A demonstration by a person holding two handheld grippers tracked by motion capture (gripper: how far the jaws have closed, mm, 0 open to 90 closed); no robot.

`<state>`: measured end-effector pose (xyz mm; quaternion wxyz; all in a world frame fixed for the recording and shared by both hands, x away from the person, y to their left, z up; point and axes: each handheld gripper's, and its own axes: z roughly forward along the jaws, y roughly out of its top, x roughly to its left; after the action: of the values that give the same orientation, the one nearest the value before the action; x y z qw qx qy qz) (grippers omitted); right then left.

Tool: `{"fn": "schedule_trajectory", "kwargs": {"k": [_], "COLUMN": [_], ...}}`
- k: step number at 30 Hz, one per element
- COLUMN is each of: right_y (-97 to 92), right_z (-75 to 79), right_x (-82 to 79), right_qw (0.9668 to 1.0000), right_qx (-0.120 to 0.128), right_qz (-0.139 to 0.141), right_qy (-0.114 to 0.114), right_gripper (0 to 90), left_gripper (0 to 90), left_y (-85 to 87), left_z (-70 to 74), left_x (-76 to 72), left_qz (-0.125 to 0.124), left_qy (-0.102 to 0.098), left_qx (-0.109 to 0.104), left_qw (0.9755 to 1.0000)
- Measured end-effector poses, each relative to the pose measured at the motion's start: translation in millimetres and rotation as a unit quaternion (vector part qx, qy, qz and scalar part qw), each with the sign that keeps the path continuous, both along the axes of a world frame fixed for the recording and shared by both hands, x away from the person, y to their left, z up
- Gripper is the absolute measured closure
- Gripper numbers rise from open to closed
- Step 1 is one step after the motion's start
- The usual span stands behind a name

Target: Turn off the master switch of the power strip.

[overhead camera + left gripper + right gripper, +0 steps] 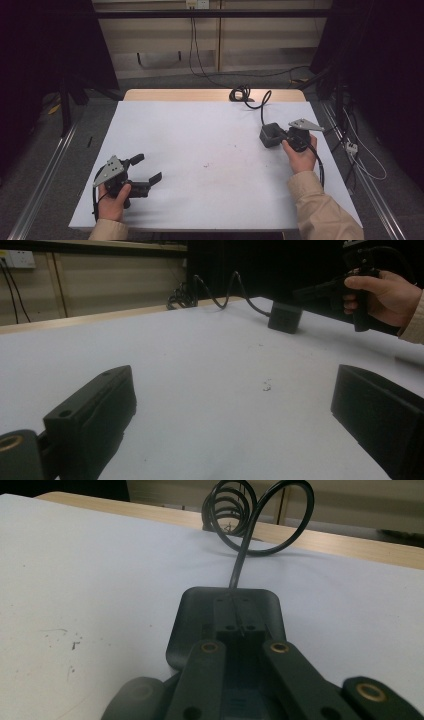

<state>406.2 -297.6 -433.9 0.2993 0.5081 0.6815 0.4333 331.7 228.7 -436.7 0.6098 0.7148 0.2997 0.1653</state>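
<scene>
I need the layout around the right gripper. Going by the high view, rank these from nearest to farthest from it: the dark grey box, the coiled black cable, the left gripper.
1. Dark grey box: on the white table, right against the right gripper, whose jaws are shut.
2. Coiled black cable: beyond the box, at the table's far edge.
3. Left gripper: across the table at its near left, jaws open.

A white table [200, 150] stands on grey floor [40, 165]. Beyond the table, beige wall panels [160, 35] carry a socket [196, 4]; dark curtains [390, 60] flank it.
</scene>
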Motion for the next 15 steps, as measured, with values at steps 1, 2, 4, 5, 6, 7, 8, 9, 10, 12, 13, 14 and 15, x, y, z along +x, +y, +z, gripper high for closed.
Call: {"fn": "schedule_trajectory", "kwargs": {"k": [1, 2, 4, 5, 6, 7, 8, 9, 10, 12, 13, 14, 15], "right_y": [0.2, 0.4, 0.3, 0.2, 0.3, 0.5, 0.7, 0.8, 0.8, 0.7, 0.7, 0.9, 1.2], "right_z": [0.0, 0.1, 0.1, 0.1, 0.1, 0.1, 0.1, 0.2, 0.3, 0.3, 0.6, 0.8, 0.7], "right_x": [-0.1, -0.2, -0.1, 0.0, -0.1, -0.1, 0.0, -0.1, -0.1, 0.1, 0.3, 0.3, 0.2], "right_qw": [1.0, 1.0, 1.0, 1.0, 1.0, 1.0, 1.0, 1.0, 1.0, 1.0, 1.0, 1.0, 1.0], "right_qx": [-0.001, -0.002, 0.0, 0.0, 0.0, -0.001, -0.003, -0.002, -0.002, -0.001, -0.003, -0.004, -0.005], "right_qz": [0.0, 0.0, -0.001, -0.001, -0.001, -0.001, -0.001, -0.001, -0.002, -0.002, -0.001, -0.002, -0.002], "right_qy": [0.0, 0.0, 0.001, 0.001, 0.001, 0.001, 0.001, 0.001, 0.002, 0.002, 0.003, 0.004, 0.003], "right_gripper": [90.0, 90.0, 90.0, 90.0, 90.0, 90.0, 90.0, 90.0, 90.0, 90.0, 90.0, 90.0, 90.0], "left_gripper": [3.8, 3.8, 3.8, 3.8, 3.8, 3.8, 3.8, 3.8, 3.8, 3.8, 3.8, 3.8, 3.8], "left_y": [0.0, 0.4, 0.6, 0.6, 0.4, 0.4, 0.5, 0.4, 0.5, 0.5, 0.4, 0.4, 0.3], "left_z": [0.0, 0.1, 0.2, 0.2, 0.4, 0.4, 0.6, 0.7, 0.6, 0.6, 0.6, 0.7, 0.7], "left_x": [0.0, 0.0, -0.1, -0.1, -0.5, -0.5, -0.5, -0.6, -0.7, -0.7, -0.7, -0.7, -0.9], "left_qz": [0.0, 0.0, 0.0, 0.0, -0.001, -0.001, -0.001, 0.0, 0.0, -0.001, -0.001, -0.001, 0.0], "left_qy": [0.0, -0.001, -0.002, -0.002, -0.001, -0.001, -0.002, -0.002, -0.002, -0.002, -0.002, -0.002, -0.002], "left_qx": [0.0, 0.003, 0.004, 0.004, 0.003, 0.003, 0.004, 0.003, 0.003, 0.003, 0.003, 0.003, 0.002], "left_qw": [1.0, 1.0, 1.0, 1.0, 1.0, 1.0, 1.0, 1.0, 1.0, 1.0, 1.0, 1.0, 1.0]}}
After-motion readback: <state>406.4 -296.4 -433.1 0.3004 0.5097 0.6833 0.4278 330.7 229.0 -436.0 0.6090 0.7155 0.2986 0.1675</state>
